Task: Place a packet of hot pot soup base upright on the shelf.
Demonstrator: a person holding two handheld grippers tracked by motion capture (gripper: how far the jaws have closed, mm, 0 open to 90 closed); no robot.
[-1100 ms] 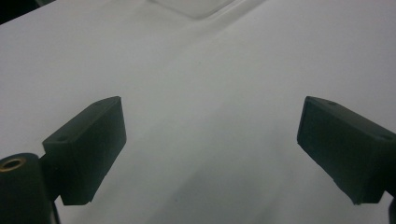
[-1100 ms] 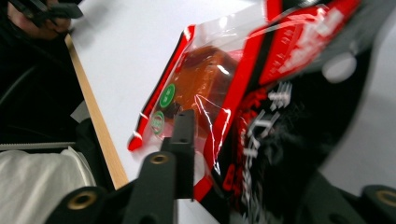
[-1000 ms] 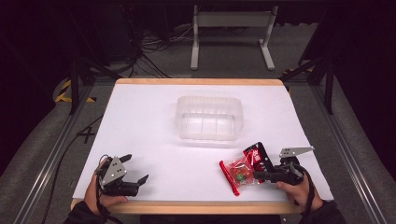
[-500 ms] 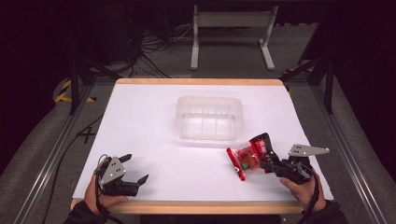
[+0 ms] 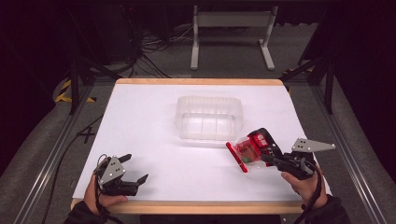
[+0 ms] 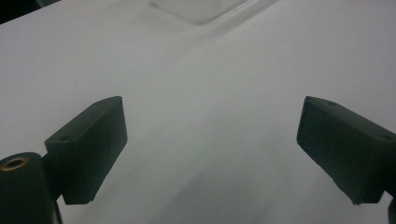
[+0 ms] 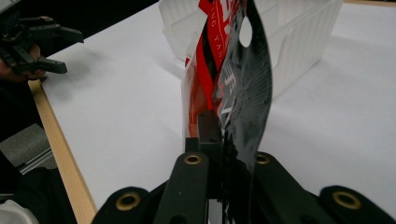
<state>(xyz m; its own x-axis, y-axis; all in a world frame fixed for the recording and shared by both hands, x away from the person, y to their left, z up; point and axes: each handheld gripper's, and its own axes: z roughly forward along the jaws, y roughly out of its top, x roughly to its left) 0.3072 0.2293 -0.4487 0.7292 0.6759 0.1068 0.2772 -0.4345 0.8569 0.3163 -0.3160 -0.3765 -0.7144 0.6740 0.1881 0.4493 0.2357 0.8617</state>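
Right gripper [image 5: 261,151]: fingers clamped on red-black snack packet [image 5: 247,149], lifted near surface [image 5: 154,121] right front corner. Left gripper [image 5: 135,170]: fingers wide, empty, front left corner.

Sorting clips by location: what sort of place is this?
Probably a lab or recording studio, not a home: a white table on a metal frame, dark surroundings, loose cables on grey floor, and a metal stand behind.
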